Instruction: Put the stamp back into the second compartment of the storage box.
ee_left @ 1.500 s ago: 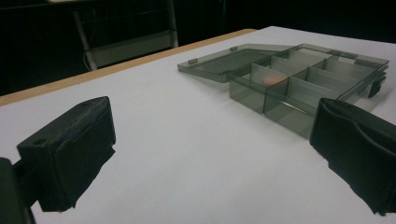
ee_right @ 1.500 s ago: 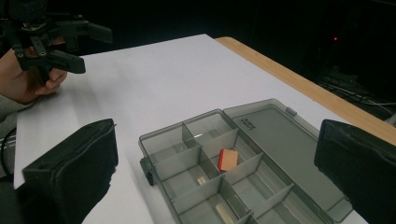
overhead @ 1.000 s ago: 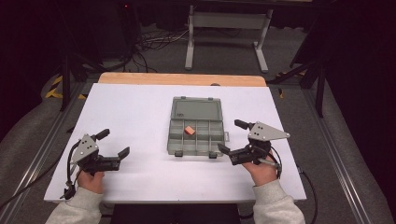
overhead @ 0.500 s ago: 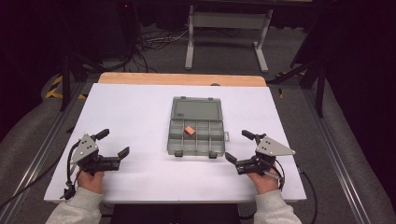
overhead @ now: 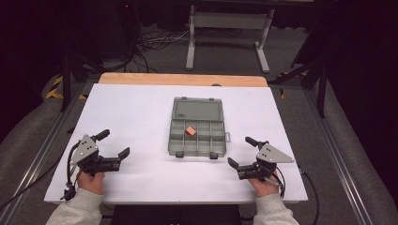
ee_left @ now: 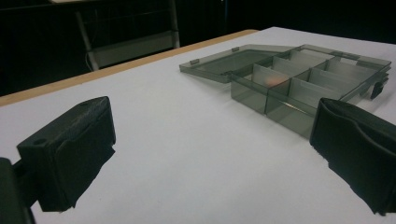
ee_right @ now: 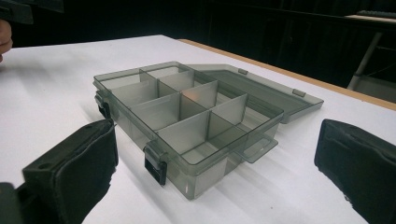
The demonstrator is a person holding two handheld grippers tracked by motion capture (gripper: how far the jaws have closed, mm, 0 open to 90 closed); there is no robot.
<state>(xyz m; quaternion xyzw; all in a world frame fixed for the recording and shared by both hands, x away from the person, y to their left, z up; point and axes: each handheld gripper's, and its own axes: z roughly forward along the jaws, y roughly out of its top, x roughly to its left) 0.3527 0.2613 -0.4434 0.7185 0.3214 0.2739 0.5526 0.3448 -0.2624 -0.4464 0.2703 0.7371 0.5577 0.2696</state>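
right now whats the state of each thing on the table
box: open, lid folded flat back on the table
block: orange, lying in a middle compartment of the box
left hand-held gripper: open, holding nothing, apart from the box
right hand-held gripper: open, holding nothing, apart from the box

One bench [overhead: 141, 117] carries one smoky-grey compartment box [overhead: 197, 139], its one lid [overhead: 197, 110] folded flat behind it. One small orange block [overhead: 190, 131] lies inside the box. The box front bears two dark latches [overhead: 179, 153], one near each corner. Two tongs are in play, the left tongs [overhead: 114, 145] and the right tongs [overhead: 242, 151], each with two black jaws spread apart. Two hands hold them, one per tongs.
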